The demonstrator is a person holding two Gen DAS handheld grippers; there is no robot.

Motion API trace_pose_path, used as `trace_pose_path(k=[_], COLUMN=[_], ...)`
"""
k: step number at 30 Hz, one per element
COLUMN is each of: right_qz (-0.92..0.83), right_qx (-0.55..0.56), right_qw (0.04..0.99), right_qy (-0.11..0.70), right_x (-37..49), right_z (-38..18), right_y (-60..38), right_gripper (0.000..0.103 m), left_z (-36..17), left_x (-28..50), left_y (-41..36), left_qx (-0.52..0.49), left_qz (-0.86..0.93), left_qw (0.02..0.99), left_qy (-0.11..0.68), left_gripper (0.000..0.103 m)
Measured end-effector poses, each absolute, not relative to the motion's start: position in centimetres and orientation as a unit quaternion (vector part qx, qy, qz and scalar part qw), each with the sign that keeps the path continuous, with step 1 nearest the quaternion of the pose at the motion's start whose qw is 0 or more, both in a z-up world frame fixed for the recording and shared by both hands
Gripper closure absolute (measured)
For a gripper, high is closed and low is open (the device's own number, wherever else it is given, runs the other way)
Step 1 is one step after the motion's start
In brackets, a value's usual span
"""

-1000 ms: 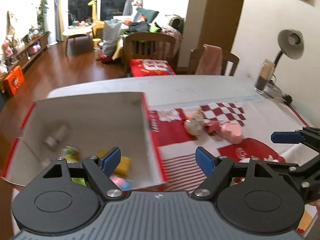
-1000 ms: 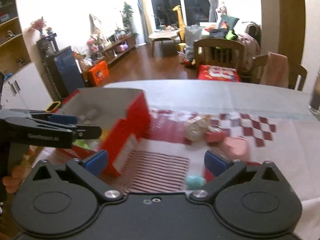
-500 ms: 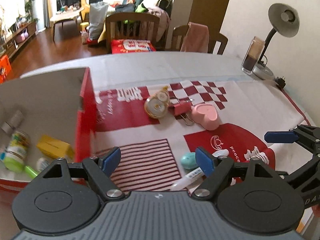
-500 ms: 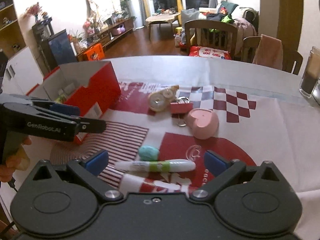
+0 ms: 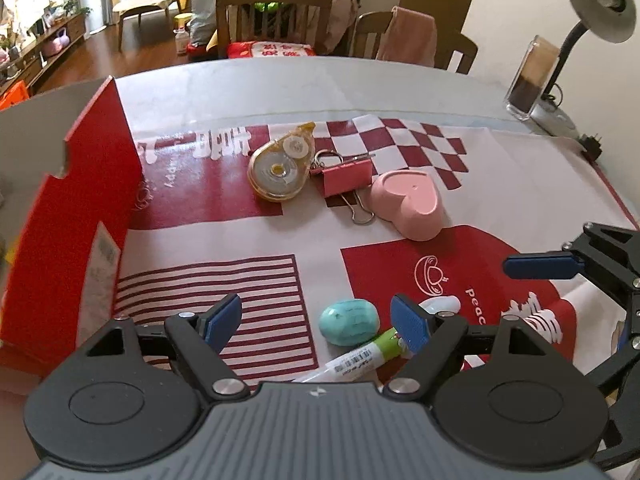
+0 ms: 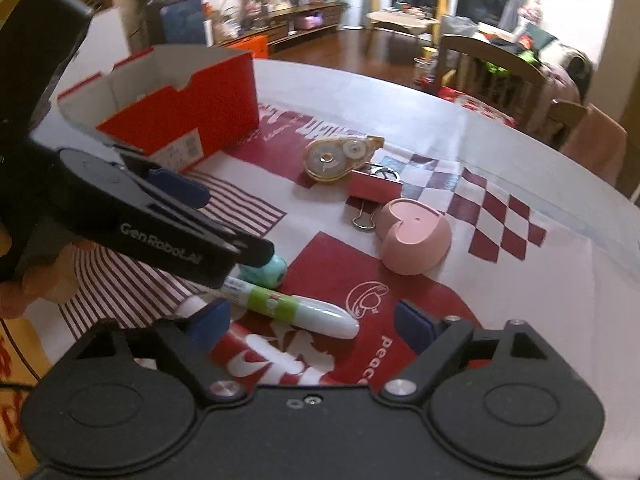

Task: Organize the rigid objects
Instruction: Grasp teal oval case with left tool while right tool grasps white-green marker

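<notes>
The pen (image 6: 296, 306) lies on the cloth (image 5: 500, 184), touching the teal egg (image 5: 349, 321) and nearer than the pink heart (image 5: 412, 204). The right gripper (image 6: 310, 326) straddles it, jaws apart and just closing, pads off it. The left gripper (image 5: 318, 322), released and empty, frames the egg. The clip (image 5: 347, 177) and tape (image 5: 280, 168) lie beyond; the box (image 5: 68, 216) stands left.
</notes>
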State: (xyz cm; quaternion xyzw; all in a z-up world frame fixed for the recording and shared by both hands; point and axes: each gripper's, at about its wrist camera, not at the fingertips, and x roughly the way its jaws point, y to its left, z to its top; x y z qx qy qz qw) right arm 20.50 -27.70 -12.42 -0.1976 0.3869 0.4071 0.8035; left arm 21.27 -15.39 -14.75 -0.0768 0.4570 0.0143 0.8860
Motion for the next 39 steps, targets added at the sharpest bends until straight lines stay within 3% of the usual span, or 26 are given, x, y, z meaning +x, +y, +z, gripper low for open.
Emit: trace_pose_path(k=[18, 27, 31, 39], right_qz=[0.51, 0.53, 0.53, 0.524], right_qx=[-0.259, -0.253, -0.255, -0.261], right_qw=[0.735, 0.729, 0.728, 0.733], right_qy=[0.363, 0.352, 0.352, 0.346], right_x=[22.5, 22.7, 22.3, 20.5], right_z=[-15.8, -16.0, -15.8, -15.4], right_y=[-26.5, -26.9, -26.9, -27.0], right_gripper=[0.045, 0.046, 0.056, 0.076], left_z=[-17.7, -17.4, -17.3, -16.4], left_x=[22.6, 22.3, 22.2, 21.9], left_y=[-17.3, -17.8, -17.9, -16.7], left_qx=[-0.088, -0.078, -0.075, -0.086], left_qz=[0.05, 0.048, 0.038, 0.037], left_qw=[0.877, 0.881, 0.881, 0.886], left_qy=[0.469, 0.465, 0.466, 0.455], left_gripper=[0.023, 0.052, 0.065, 0.065])
